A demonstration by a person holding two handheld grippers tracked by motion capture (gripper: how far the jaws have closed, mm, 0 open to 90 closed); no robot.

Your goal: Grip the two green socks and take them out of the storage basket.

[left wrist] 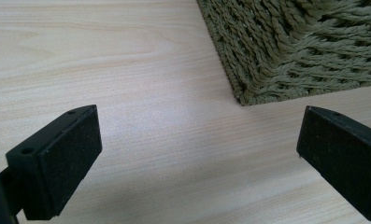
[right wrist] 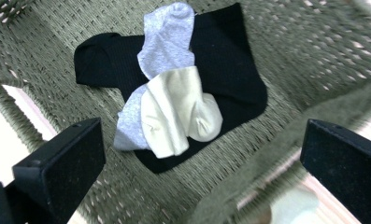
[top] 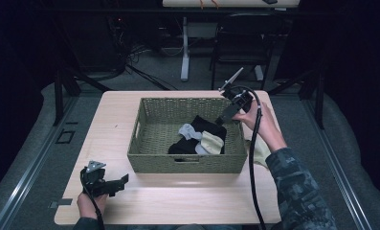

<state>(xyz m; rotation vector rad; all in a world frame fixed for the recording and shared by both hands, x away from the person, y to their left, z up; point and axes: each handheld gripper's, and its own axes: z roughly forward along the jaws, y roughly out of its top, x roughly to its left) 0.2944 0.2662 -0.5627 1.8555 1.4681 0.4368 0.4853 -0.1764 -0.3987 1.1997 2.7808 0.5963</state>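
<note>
My right gripper (top: 224,118) hovers over the woven basket (top: 149,158) at its right rim, jaws spread wide and empty. Below it lie a black sock (right wrist: 230,70), a grey sock (right wrist: 167,42) and a cream sock (right wrist: 178,112), piled together. A pale cloth (top: 262,151), possibly another sock, lies outside the basket. My left gripper (top: 122,183) rests open on the table (top: 178,201), near the basket's front left corner.

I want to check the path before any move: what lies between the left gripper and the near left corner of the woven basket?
Bare wood: in the left gripper view, the tabletop lies uncovered between the open left gripper and the basket corner.
</note>
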